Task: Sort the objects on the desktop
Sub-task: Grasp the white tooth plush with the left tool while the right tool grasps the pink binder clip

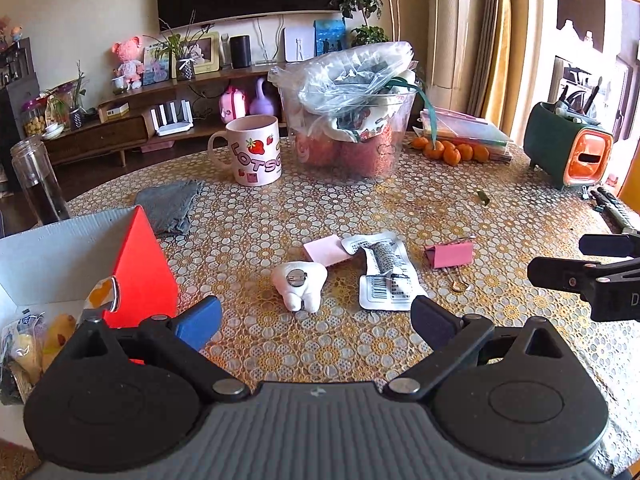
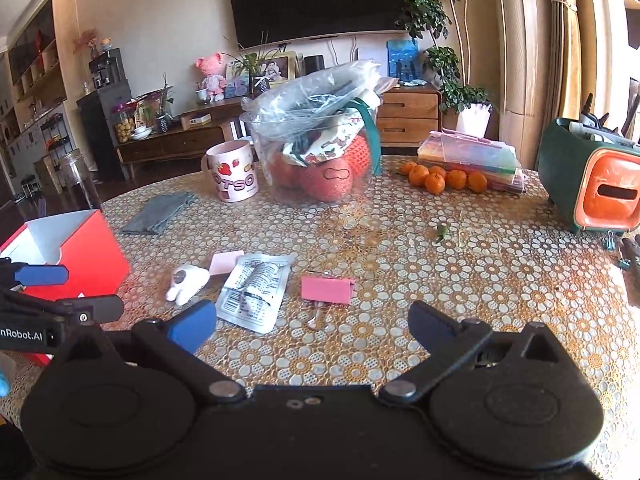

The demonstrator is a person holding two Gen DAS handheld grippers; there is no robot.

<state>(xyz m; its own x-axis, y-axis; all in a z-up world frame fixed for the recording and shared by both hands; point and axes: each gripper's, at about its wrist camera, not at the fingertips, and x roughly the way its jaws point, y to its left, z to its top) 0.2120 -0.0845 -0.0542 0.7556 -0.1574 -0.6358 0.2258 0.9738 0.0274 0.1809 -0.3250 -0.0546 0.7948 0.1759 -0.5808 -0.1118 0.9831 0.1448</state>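
Nearest the left wrist camera, the left hand-held gripper point(image 1: 316, 320) hovers over the flower-patterned tabletop point(image 1: 460, 360) with its jaws spread wide and nothing between them. Just ahead lies a small white tooth-shaped plush point(image 1: 299, 283), lined up between the fingers, probably the next pick. Beyond it sit a pink sticky-note pad point(image 1: 323, 250), a silver foil packet point(image 1: 386, 276) and a pink binder clip point(image 1: 450, 254). An open red cardboard box point(image 1: 138, 264) stands at the left, already holding small items, so it likely serves as the sorting bin.

From the right wrist view, the right hand-held gripper point(image 2: 312, 326) is equally wide and empty, waiting near the binder clip point(image 2: 327, 289) and foil packet point(image 2: 254, 290), with the box point(image 2: 86, 262) well to its left.
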